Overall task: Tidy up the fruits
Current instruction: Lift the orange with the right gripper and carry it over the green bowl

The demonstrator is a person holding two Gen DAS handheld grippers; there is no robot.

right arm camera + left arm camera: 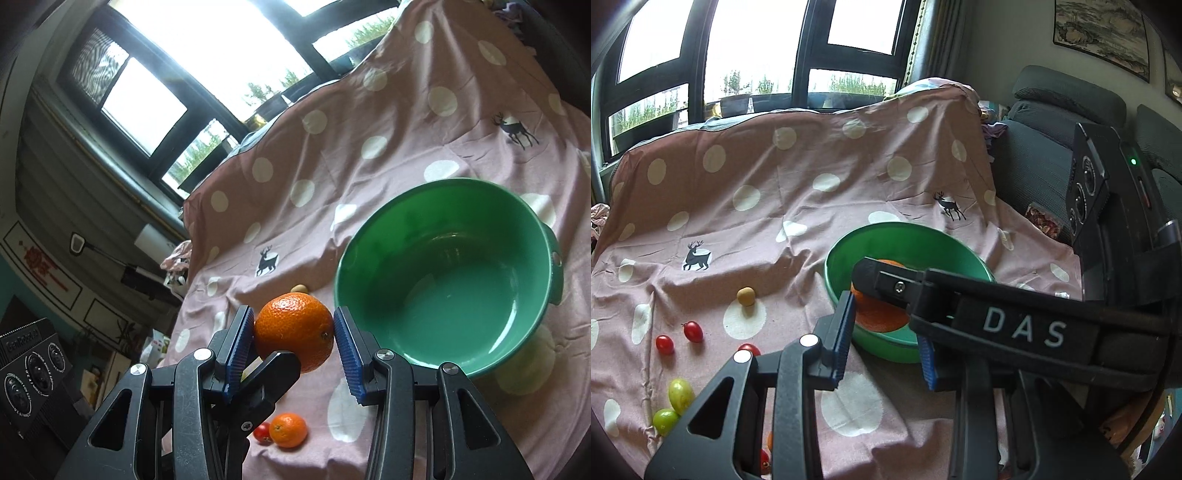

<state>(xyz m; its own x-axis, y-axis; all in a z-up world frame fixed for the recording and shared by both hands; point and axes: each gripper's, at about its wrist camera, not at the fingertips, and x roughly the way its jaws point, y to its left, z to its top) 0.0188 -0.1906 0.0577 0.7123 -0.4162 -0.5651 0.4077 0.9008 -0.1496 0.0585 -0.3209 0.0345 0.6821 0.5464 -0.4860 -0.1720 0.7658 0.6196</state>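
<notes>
Right gripper [293,317]: closed on the big orange, one blue pad pressed on each side.
Big orange [291,339]: between the right fingers, out near their tips, held up off the cloth.
Left gripper [886,347]: blue pads a small way apart, nothing between them.
Left finger tip: poking in under the big orange, just beside the right gripper's left pad.
Small orange [288,430]: on the cloth, below the right fingers and nearer than their tips.
Red tomato [263,432]: touching the small orange, on its left side.
Green fruits [680,396]: two of them side by side on the cloth, well left of the left fingers and nearer than the tips.
More red tomatoes [693,331]: three on the cloth, left of the left fingers, one of them just beside the left finger.
Green bowl [436,221]: on the cloth, just past the right fingers and off to their right. Near edge close to the big orange; cannot tell if touching.
Tan fruit [746,296]: small and round, on a white spot, past the left finger tips and off to the left. Seen by the right camera peeking out just behind the big orange.
Cloth [775,184]: pink with white spots and small dark deer, under all the fruit and up over something tall behind.
Dark seat [1034,158]: far past the fingers, to the right of the cloth.
Window [757,55]: far behind, bright, with dark frames and green plants outside.
</notes>
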